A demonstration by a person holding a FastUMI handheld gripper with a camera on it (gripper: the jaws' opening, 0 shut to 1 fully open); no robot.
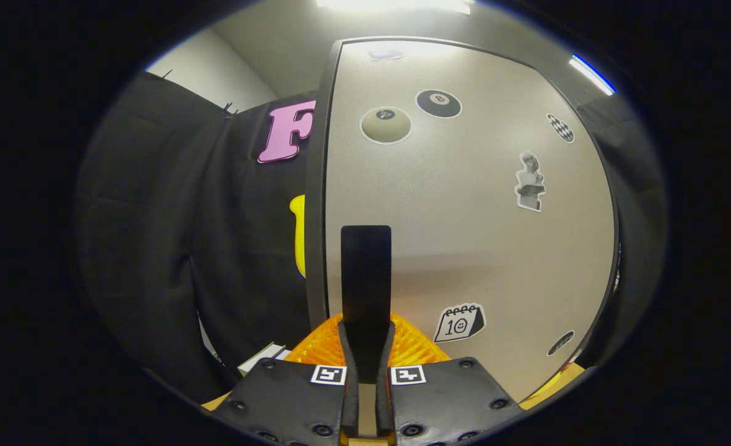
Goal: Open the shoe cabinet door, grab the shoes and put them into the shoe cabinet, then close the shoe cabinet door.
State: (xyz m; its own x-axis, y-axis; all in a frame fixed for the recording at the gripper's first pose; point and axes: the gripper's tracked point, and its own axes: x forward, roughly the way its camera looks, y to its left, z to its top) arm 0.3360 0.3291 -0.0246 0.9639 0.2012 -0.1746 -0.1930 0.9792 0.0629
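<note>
Gripper (366, 347) closed on the dark upright door handle (366, 279) of the pale shoe cabinet door (464, 235), with stickers on the panel: eight-ball (438, 103), beige ball (386, 125), bust figure (529, 183), calendar (459, 323), checkered oval (560, 127).

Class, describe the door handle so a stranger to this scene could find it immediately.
Start at the big pale cabinet door dotted with stickers. Near its left edge, low down, a dark upright handle rises between the gripper fingers, which press it from both sides. Unlike the flat stickers, it is a plain black bar.
</note>
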